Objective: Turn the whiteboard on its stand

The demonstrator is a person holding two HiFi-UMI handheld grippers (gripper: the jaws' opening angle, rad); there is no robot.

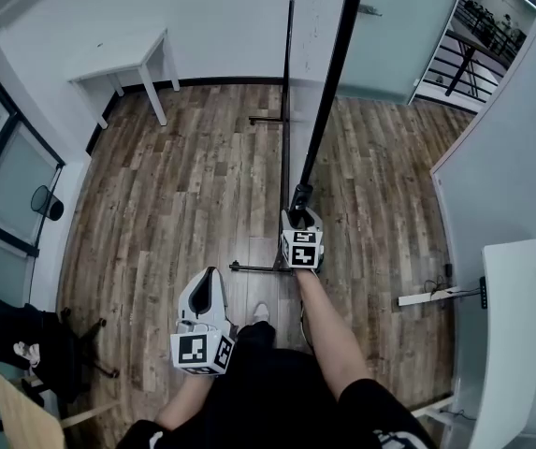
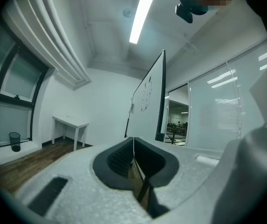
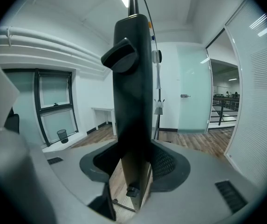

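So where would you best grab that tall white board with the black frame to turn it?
Probably the tall whiteboard's black upright side edge, approached end-on from the board's narrow side. That edge is a slim, straight, vertical bar that fits between two jaws, while the white face is too broad and flat to pinch. The right gripper is clamped on that edge.
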